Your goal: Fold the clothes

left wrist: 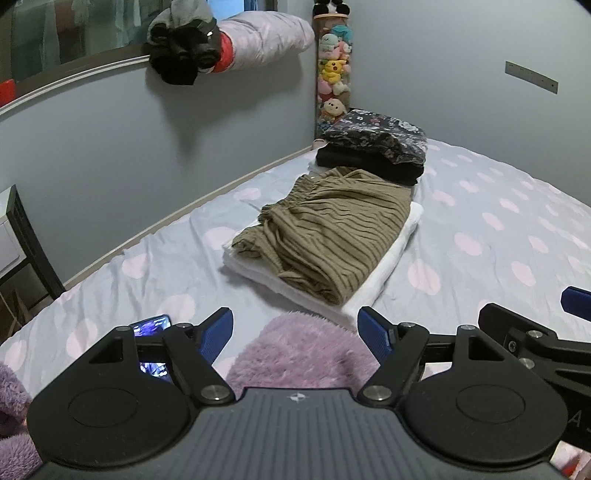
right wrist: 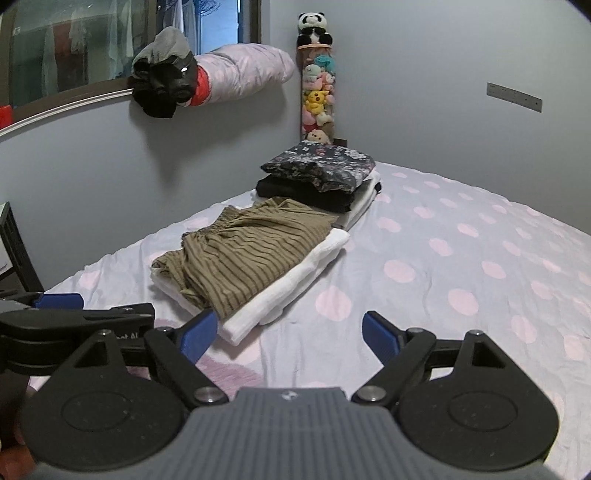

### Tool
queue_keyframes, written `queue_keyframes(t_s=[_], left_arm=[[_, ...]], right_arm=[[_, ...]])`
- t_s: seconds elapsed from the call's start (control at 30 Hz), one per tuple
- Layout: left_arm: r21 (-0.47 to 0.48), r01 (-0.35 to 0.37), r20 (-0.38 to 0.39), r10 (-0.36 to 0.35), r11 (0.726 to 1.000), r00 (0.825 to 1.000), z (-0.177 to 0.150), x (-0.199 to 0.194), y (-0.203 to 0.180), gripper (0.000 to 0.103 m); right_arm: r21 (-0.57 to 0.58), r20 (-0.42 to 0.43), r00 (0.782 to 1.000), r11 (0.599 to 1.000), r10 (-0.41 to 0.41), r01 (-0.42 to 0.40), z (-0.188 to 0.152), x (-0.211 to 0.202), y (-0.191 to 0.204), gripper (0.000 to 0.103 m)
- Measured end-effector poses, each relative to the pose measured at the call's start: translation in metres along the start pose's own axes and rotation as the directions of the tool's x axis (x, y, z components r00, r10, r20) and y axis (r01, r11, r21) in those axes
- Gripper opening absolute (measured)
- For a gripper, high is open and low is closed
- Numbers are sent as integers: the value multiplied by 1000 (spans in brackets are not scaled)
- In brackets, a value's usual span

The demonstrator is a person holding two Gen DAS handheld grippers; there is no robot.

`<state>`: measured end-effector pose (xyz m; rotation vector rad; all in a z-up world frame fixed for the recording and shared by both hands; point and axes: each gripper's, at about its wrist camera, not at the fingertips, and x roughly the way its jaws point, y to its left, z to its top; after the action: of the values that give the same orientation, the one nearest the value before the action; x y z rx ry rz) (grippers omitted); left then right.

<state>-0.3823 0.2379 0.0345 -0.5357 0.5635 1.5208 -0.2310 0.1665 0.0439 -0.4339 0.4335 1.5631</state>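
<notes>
**Both hand-held grippers wide open over the bed, nothing held**

The bed (right wrist: 461, 258), covered with a pale lilac sheet dotted in pink, fills most of both views and runs back to the grey wall and its corner. On the window ledge above it lies a rolled polka-dot bundle (right wrist: 243, 70) with a dark heap of clothes (right wrist: 162, 85) at its left end.

A fluffy purple garment (left wrist: 303, 350) lies at the near edge of the bed, directly under the left hand-held gripper (left wrist: 295, 332); a second patch of the same fluffy fabric shows at the lower left of that view. From the right wrist only a sliver of it is visible, low and to the left.

Farther up the bed sit the folded clothes. The nearer pile is an olive striped garment (right wrist: 251, 251) resting on a folded white item (right wrist: 295, 288). Just behind it, touching or nearly so, a floral dark garment (right wrist: 321, 166) tops a black one (right wrist: 303, 194) with more white folds beneath.

A tall clear tube of plush toys (right wrist: 317, 99) stands in the corner, with a panda toy (right wrist: 313, 26) on top.

The left hand-held gripper has its blue pads spread wide, the fluffy fabric below the gap but not pinched. The right hand-held gripper (right wrist: 284, 332) is likewise spread wide (about as far as it goes), over bare sheet beside the white pile's corner, gripping nothing. The two sit just beside each other.

A phone (left wrist: 153, 325) with a lit screen lies on the sheet behind the left gripper's left finger.
</notes>
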Motion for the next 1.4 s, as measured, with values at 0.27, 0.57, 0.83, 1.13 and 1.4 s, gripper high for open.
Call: queue_keyframes(t_s=[0.27,0.57,0.83,1.13,1.4], left_arm=[[-10,-13,1,13,1000,1000,1,-4,8,88],[2,-12,-5,12,1000,1000,2,-5,5,87],[15,-20,-20,20,1000,1000,2,-7,1,87],[26,-26,-25,26,999,999,2,-12,-4,87],[37,-37,-23,38,999,999,2,-13,-8,87]], right_arm=[[-6,-4,1000,1000,23,-23,1,2,8,87],[27,-11,999,999,33,-33,0,2,2,87],[31,-12,999,999,32,-31,-1,-1,0,87],[35,-5,999,999,39,-39,-3,-4,-4,87],[44,-3,999,998,40,-40,-7,-7,-7,87]])
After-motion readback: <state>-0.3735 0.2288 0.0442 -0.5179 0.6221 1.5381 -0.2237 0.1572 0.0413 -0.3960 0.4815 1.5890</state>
